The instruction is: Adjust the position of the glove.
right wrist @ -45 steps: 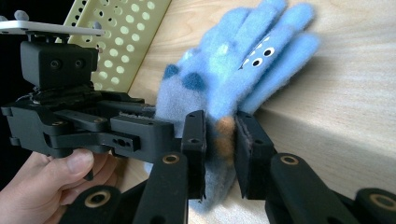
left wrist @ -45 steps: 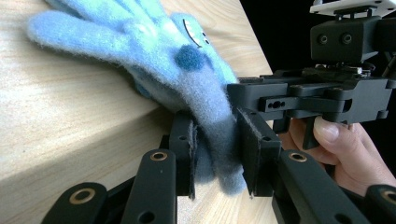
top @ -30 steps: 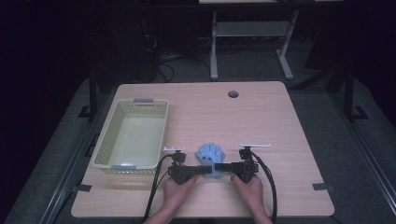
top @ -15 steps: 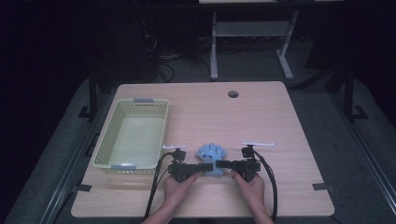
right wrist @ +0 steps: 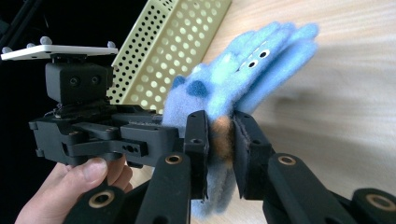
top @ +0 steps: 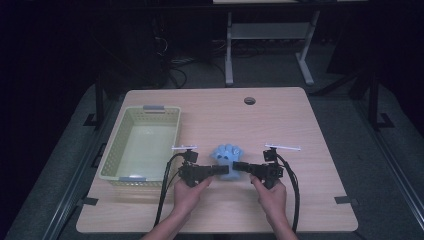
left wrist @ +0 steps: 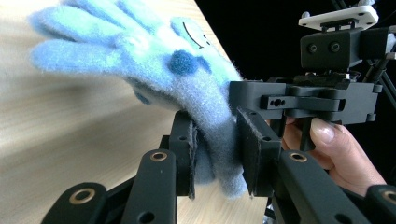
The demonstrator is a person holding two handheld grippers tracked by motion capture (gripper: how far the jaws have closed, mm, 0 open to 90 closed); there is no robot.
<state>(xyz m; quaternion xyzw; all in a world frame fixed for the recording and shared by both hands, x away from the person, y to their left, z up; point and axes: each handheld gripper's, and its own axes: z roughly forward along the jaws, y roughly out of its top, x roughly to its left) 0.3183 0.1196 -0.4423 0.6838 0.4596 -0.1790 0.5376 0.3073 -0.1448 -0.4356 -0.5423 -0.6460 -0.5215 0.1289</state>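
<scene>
Flanking glove (top: 226,155) (left): basket (top: 116,159)

light wooden table (top: 300,130), yellow perforated basket (top: 142,145) on its left side

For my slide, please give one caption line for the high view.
Left gripper and right gripper both clamp a blue fuzzy glove beside a yellow basket.
</scene>
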